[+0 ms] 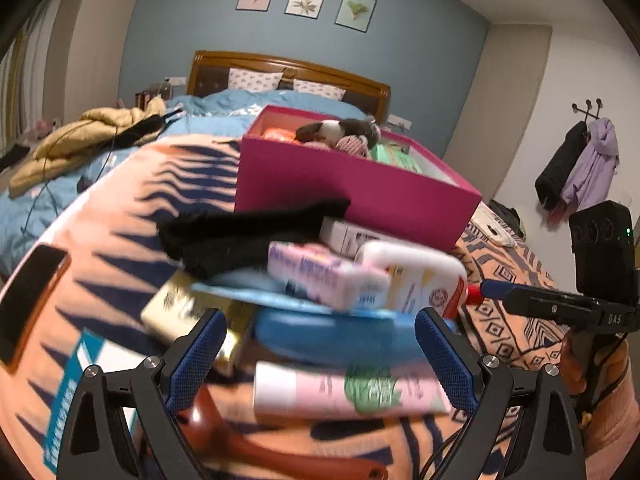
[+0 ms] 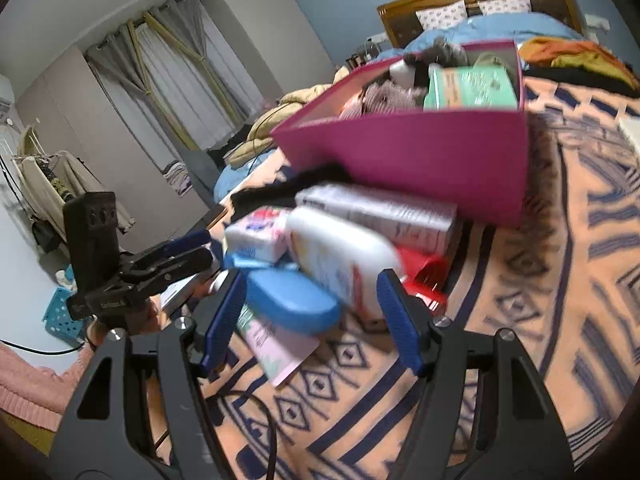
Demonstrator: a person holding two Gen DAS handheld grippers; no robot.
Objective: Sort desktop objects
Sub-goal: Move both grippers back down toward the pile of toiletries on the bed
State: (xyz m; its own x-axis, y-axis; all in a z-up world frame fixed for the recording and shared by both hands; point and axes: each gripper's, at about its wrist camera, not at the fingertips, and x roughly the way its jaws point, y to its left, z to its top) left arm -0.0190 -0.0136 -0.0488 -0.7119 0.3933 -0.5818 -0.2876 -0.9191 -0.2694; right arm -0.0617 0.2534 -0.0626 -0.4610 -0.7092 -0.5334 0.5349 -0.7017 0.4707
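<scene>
Two hand-held grippers faced a heap of toiletries on a patterned orange blanket [image 2: 520, 320], with a magenta box [image 1: 352, 188] just beyond the heap. The left gripper [image 1: 320, 360] stood with its blue pads wide apart and nothing between them, framing a blue oval case [image 1: 332, 336] and a pink-and-white tube [image 1: 344, 392] that lay nearest. The right gripper [image 2: 312, 312] was likewise wide and empty, its pads either side of the same blue case and a white bottle [image 2: 340, 264] with a red cap.

The box already held a grey plush toy [image 1: 344, 130] and a green packet [image 2: 468, 88]; a black cloth [image 1: 248, 232], a pink pack [image 1: 324, 276] and a white carton [image 2: 380, 216] lay outside it, piled together. Whether the sorting was early or well along could not be judged.

Any pick from this pile would likely go best by closing squarely on one item across its narrow side, since the things overlapped and could drag neighbours along.

Motion blur left the labels unreadable; only "DAS" showed on the right gripper's body in the left view.
</scene>
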